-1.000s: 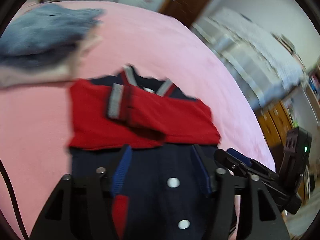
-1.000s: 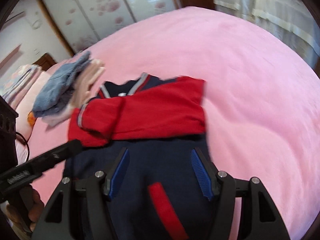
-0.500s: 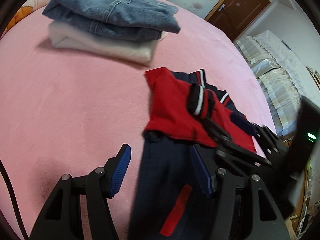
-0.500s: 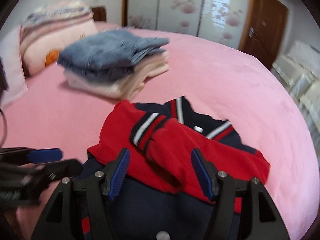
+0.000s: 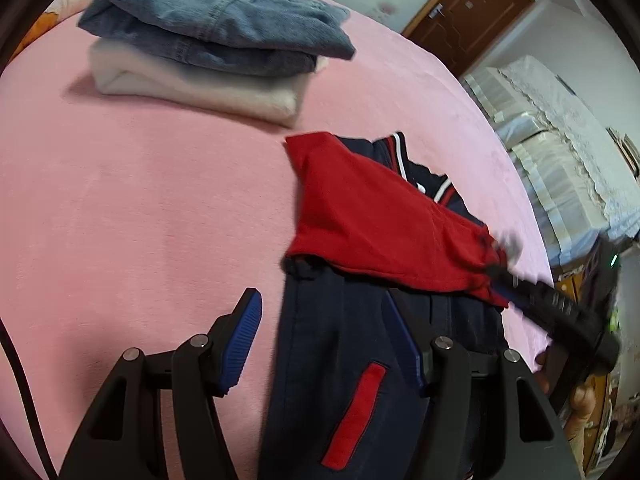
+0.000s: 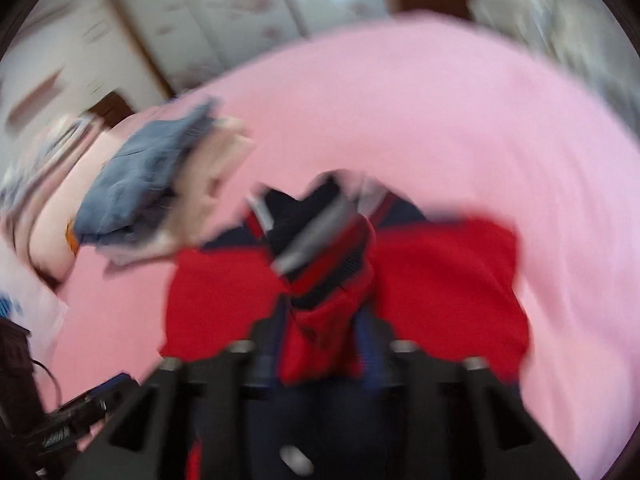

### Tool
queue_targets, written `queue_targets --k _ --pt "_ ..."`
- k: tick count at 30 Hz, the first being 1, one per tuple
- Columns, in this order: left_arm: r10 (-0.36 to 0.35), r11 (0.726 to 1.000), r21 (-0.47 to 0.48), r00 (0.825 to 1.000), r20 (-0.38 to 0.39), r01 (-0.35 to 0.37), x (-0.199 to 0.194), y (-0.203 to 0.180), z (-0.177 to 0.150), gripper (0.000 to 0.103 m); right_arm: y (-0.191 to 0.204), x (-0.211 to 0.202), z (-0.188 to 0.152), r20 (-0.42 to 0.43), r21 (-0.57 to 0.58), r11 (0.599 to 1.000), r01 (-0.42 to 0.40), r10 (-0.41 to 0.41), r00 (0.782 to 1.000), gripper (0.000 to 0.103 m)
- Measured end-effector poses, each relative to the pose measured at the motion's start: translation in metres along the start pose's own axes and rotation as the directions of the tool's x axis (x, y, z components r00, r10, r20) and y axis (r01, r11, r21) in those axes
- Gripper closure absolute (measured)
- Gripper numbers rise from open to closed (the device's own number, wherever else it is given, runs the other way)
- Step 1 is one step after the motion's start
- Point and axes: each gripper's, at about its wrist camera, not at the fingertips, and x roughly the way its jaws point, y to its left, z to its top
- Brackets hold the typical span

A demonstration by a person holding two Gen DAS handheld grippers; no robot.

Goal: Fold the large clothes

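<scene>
A navy and red jacket [image 5: 360, 352] lies on the pink bed [image 5: 140, 208], its red sleeves folded across the chest. My left gripper [image 5: 324, 344] is open and empty, straddling the jacket's left edge near the hem. My right gripper [image 6: 320, 332] is shut on the striped cuff end of a red sleeve [image 6: 320, 300] and holds it raised; this view is blurred by motion. In the left wrist view the right gripper [image 5: 496, 268] pulls that red sleeve [image 5: 380, 224] toward the right.
A stack of folded clothes, blue jeans [image 5: 216, 20] on a cream garment [image 5: 192, 84], sits on the bed beyond the jacket; it also shows in the right wrist view [image 6: 148, 184]. Wardrobe doors [image 6: 240, 12] and a wooden door [image 5: 468, 12] stand behind. White bedding [image 5: 560, 152] lies at the right.
My right gripper has closed on the red sleeve's cuff and lifted it, drawing it to the right. My left gripper has moved closer to the jacket's left edge, still open.
</scene>
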Motion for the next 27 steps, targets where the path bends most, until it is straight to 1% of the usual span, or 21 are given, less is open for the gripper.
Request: queue_targets --k 1,3,6,9,12,14,16,18,20,23,24,26,27 --pt "-0.007 1.0 0.01 1.0 -0.009 0.007 0.004 -0.002 0.002 0.042 -0.025 0.002 -0.009 -0.046 0.054 0.999 -0.006 0.008 0.999 0.046" --pt "-0.026 0.999 0.027 1.0 -0.014 0.027 0.01 -0.004 0.009 0.042 -0.053 -0.002 -0.022 -0.084 0.095 0.995 -0.015 0.023 0.996 0.046" --pt "-0.04 0.998 0.048 0.999 -0.012 0.041 0.018 -0.007 0.026 0.042 -0.078 -0.019 -0.031 -0.072 0.125 0.991 -0.053 0.062 0.996 0.046" --pt "-0.05 0.997 0.059 0.999 -0.001 0.05 0.028 -0.008 0.048 0.042 -0.083 -0.027 -0.021 -0.044 0.111 0.992 -0.065 0.07 0.997 0.046" --pt "-0.045 0.998 0.04 0.999 -0.02 0.046 0.042 -0.004 0.068 0.042 -0.081 -0.025 -0.005 -0.027 0.106 0.992 -0.073 0.077 0.997 0.046" --pt "-0.05 0.997 0.049 0.998 -0.035 0.052 0.05 -0.005 0.076 0.042 -0.081 -0.022 0.004 -0.035 0.121 0.987 -0.101 0.106 0.994 0.046" --pt "-0.03 0.997 0.073 0.998 -0.048 0.033 0.06 -0.007 0.08 0.042 -0.079 -0.023 0.01 -0.035 0.124 0.984 -0.126 0.131 0.991 0.046" --pt "-0.003 0.996 0.09 0.997 -0.074 0.01 0.073 -0.008 0.081 0.042 -0.079 -0.017 0.017 -0.039 0.133 0.983 -0.123 0.129 0.991 0.046" --pt "0.008 0.995 0.103 0.996 -0.091 0.001 0.083 -0.01 0.082 0.042 -0.084 -0.011 0.024 -0.041 0.155 0.981 -0.116 0.124 0.991 0.046" --pt "0.023 0.993 0.118 0.995 -0.093 -0.012 0.092 -0.013 0.081 0.042 -0.089 0.004 0.031 -0.064 0.167 0.982 -0.093 0.105 0.992 0.046" --pt "0.024 0.993 0.121 0.996 -0.087 -0.013 0.092 -0.013 0.082 0.042 -0.088 0.011 0.033 -0.08 0.151 0.985 -0.087 0.1 0.992 0.048" --pt "0.024 0.992 0.126 0.996 -0.081 -0.013 0.093 -0.015 0.082 0.042 -0.078 0.02 0.033 -0.103 0.085 0.995 -0.045 0.054 0.993 0.065" --pt "0.021 0.991 0.132 0.997 -0.076 -0.011 0.093 -0.017 0.083 0.043 -0.07 0.023 0.032 -0.108 0.026 1.0 -0.007 0.009 0.994 0.072"
